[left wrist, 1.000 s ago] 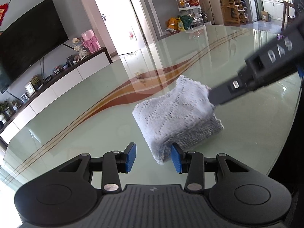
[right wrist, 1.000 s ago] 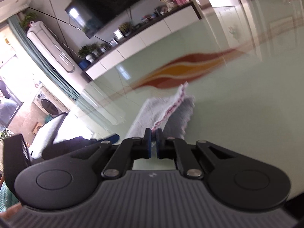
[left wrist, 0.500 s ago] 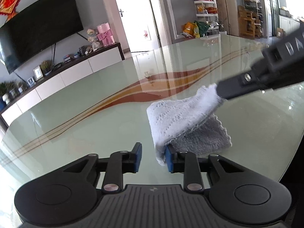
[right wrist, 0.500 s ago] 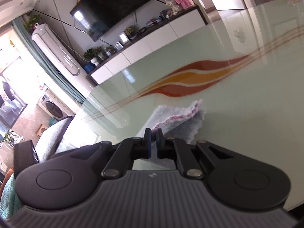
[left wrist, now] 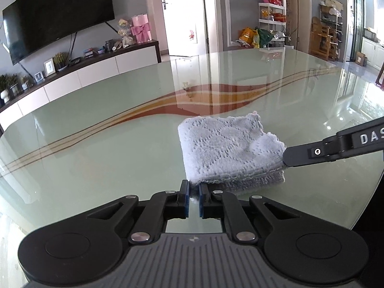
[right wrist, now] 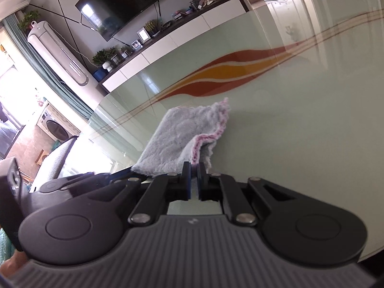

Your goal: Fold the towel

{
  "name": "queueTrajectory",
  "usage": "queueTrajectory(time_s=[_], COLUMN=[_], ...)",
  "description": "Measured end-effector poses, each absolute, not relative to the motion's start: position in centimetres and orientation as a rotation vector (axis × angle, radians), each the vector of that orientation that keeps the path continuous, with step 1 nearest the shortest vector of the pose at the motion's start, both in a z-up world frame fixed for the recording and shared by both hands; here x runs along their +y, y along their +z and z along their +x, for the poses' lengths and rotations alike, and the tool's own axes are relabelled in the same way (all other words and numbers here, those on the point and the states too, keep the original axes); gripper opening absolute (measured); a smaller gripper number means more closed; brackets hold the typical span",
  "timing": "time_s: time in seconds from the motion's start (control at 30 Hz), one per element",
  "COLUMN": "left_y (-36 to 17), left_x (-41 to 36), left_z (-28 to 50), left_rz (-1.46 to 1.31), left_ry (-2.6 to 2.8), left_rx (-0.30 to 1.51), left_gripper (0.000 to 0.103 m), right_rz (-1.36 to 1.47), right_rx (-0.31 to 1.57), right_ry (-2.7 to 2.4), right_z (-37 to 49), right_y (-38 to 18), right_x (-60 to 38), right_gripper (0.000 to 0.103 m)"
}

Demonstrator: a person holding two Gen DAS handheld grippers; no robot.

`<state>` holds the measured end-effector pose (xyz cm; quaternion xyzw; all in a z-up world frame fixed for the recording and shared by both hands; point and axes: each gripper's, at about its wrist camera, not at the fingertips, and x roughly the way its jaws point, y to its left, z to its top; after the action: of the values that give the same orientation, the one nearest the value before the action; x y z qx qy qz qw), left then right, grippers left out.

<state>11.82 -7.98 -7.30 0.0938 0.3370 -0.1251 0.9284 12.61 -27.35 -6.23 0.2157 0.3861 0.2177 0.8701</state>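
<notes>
Worktop point(left wrist: 100, 144) of pale glass carries the grey towel point(left wrist: 228, 148), already doubled into a small square. Left gripper point(left wrist: 194, 193) has its jaws nipped on the near corner; right gripper point(right wrist: 194, 171) pinches the pink-edged corner. Judging by this, another fold is underway: lift both corners together. How much cloth sits between the pads is hidden.

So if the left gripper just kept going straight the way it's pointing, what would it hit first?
The towel. The left gripper has its jaws shut on the towel's near corner, so the folded cloth lies directly ahead. Beyond it there looks to be only bare glass table, though depth is hard to judge.
</notes>
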Motion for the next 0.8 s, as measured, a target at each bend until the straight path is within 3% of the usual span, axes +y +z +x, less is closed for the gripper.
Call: queueTrajectory(time_s=[0.6,0.8], left_y=[-7.8,-7.9], left_x=[-5.3,-4.4], left_z=[11.2,11.3], left_rz=[-0.036,-0.066], left_ry=[-0.15,-0.121], left_rx=[0.722,0.736], left_gripper=[0.008,0.008], right_rz=[0.554,0.531], right_rx=[0.672,0.762], right_ry=[0.601,0.545], right_z=[14.0,13.4], right_y=[-2.3,-5.2], right_x=[-25.7,-26.1], right_gripper=[0.005,0.005])
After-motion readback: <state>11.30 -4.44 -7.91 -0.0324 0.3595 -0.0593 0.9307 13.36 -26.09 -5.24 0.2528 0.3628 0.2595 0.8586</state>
